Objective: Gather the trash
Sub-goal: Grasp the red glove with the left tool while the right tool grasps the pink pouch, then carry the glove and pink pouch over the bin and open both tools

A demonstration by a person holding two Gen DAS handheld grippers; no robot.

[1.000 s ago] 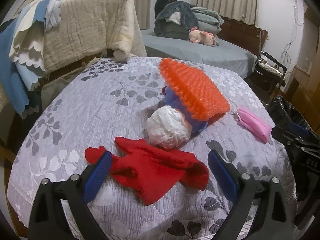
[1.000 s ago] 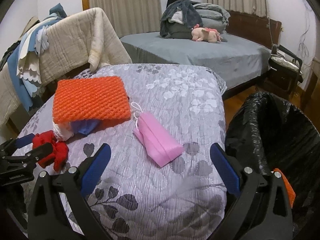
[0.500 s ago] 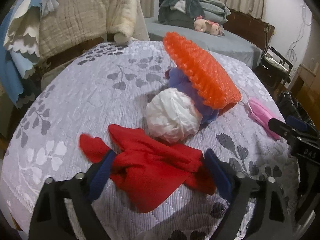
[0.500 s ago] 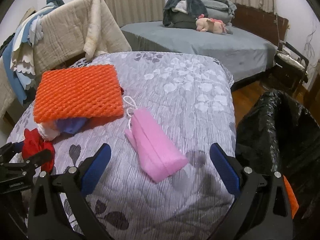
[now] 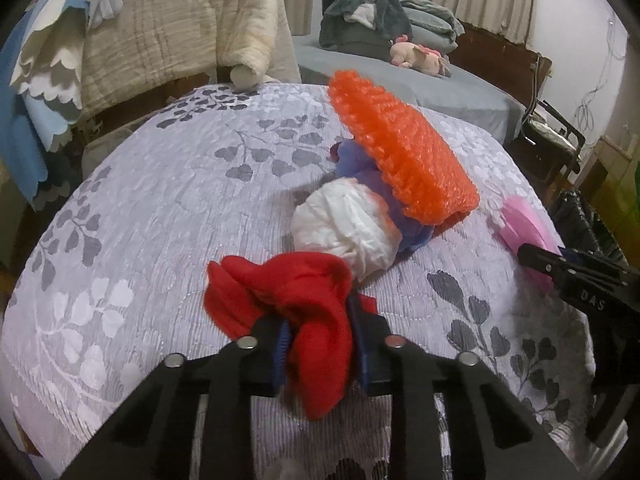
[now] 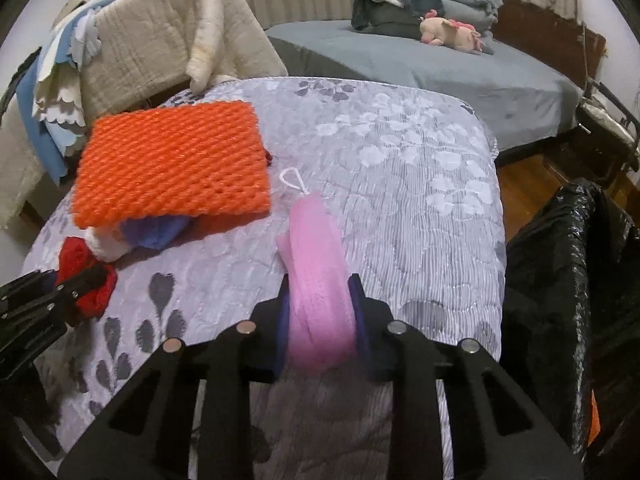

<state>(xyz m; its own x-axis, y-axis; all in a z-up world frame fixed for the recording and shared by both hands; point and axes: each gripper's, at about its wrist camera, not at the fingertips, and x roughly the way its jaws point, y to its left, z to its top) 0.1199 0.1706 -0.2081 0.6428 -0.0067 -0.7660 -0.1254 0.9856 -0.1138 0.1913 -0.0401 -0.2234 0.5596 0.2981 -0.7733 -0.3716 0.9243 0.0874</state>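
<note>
A crumpled red cloth (image 5: pixel 288 284) lies near the front of the grey leaf-print quilt (image 5: pixel 160 220). My left gripper (image 5: pixel 320 320) is closing on it, and its blue pads squeeze the cloth from both sides. A pink face mask (image 6: pixel 316 240) with a white ear loop lies on the right side of the quilt. My right gripper (image 6: pixel 320 300) is closing too, and the mask's near end is pinched between its pads. Behind the cloth sit a white crumpled ball (image 5: pixel 344 228) and a blue wad (image 5: pixel 412 232), under an orange foam net (image 5: pixel 400 152).
A bin lined with a black bag (image 6: pixel 572 272) stands just off the quilt's right edge, with something orange inside. Blankets (image 6: pixel 160 40) hang over a rail at the back left. A grey bed (image 6: pixel 440 60) with a pink plush toy lies behind.
Both grippers went from wide open to closed. The left one came down over the red cloth and bunched it up. The right one moved forward onto the pink mask and folded it narrow.
</note>
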